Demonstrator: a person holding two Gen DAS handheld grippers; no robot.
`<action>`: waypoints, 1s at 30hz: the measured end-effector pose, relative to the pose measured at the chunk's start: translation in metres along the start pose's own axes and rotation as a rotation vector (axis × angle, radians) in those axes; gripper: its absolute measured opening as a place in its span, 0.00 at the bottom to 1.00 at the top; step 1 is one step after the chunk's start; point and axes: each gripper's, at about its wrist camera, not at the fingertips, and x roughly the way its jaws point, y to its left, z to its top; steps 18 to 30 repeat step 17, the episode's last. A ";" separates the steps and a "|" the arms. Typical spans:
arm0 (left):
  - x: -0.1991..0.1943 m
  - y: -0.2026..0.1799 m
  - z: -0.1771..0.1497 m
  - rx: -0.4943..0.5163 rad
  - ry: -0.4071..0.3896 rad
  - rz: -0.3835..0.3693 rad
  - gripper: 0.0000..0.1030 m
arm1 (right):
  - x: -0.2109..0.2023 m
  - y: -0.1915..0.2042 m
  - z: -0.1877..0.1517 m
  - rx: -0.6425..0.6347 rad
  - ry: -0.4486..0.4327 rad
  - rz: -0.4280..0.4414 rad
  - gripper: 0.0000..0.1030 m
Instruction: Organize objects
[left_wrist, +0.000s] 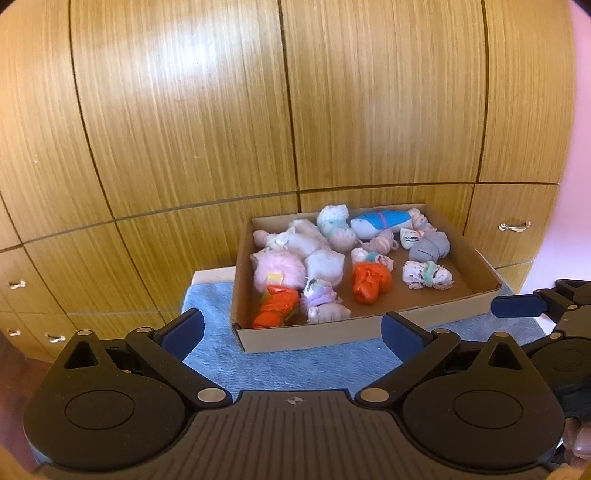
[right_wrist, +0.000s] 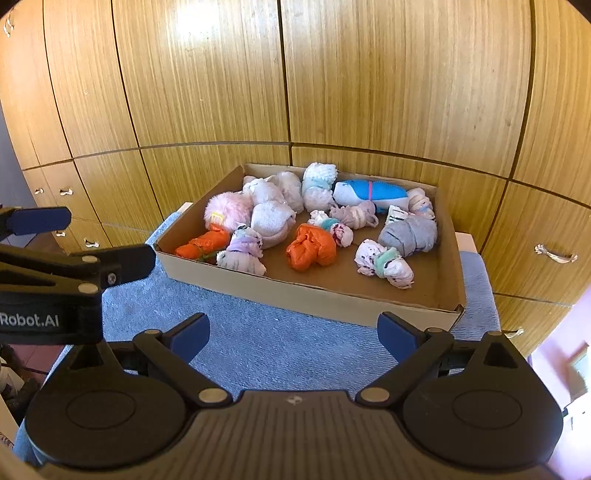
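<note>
A shallow cardboard box (left_wrist: 314, 338) (right_wrist: 306, 295) sits on a blue cloth and holds several rolled sock bundles: two orange ones (left_wrist: 369, 282) (right_wrist: 312, 247), a fluffy pink one (left_wrist: 277, 267) (right_wrist: 227, 208), a grey one (left_wrist: 428, 247) (right_wrist: 408, 232), a blue and white one (left_wrist: 380, 221) (right_wrist: 369, 192) and pale patterned ones. My left gripper (left_wrist: 291, 330) is open and empty, just short of the box's near wall. My right gripper (right_wrist: 293, 332) is open and empty, also in front of the box. Each gripper shows at the edge of the other's view.
The blue cloth (left_wrist: 295, 365) (right_wrist: 240, 332) covers a small white table. Wooden cupboard doors and drawers with metal handles (left_wrist: 513, 226) (right_wrist: 556, 254) stand close behind the box. A pink wall (left_wrist: 576, 184) is at the right.
</note>
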 end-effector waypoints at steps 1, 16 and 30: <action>0.000 0.000 0.000 0.000 0.001 -0.003 0.99 | 0.000 0.000 0.000 0.001 -0.001 -0.001 0.94; 0.001 -0.007 0.006 0.008 -0.013 -0.060 0.99 | 0.009 0.002 -0.003 0.008 0.011 0.005 0.94; 0.002 -0.007 0.006 0.009 -0.010 -0.063 0.99 | 0.008 0.002 -0.003 0.007 0.010 0.004 0.94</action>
